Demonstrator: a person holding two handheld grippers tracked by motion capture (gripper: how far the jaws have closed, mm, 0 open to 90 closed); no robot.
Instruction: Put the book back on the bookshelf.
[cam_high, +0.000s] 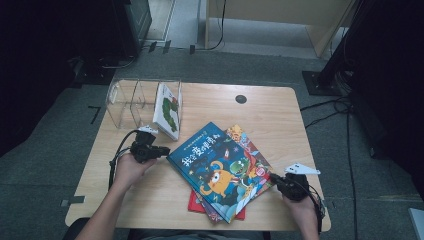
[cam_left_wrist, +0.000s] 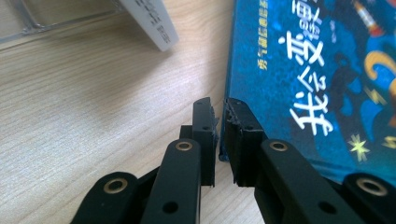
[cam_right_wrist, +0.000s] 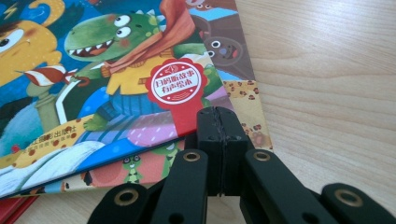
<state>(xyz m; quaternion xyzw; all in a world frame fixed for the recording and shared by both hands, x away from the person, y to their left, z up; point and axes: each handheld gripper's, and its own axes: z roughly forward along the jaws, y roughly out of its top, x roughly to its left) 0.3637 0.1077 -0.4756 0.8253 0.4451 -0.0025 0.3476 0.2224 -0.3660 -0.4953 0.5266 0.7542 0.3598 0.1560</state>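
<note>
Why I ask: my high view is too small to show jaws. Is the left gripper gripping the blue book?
Observer: The left gripper has its jaws a narrow gap apart at the blue book edge; I cannot confirm a grip.
Operator: And the right gripper?
Observer: The right gripper is shut, jaws together with nothing between them, tips by the corner of the lower book.

Bench (cam_high: 150, 200): stack of books (cam_high: 222, 170) at centre near, top book (cam_high: 210, 162) on two others beneath. Clear box (cam_high: 131, 100) far left, one book (cam_high: 167, 110) leaning upright in its right end. Left tool (cam_high: 165, 150) at the stack's left edge; right tool (cam_high: 274, 178) at its right edge.
</note>
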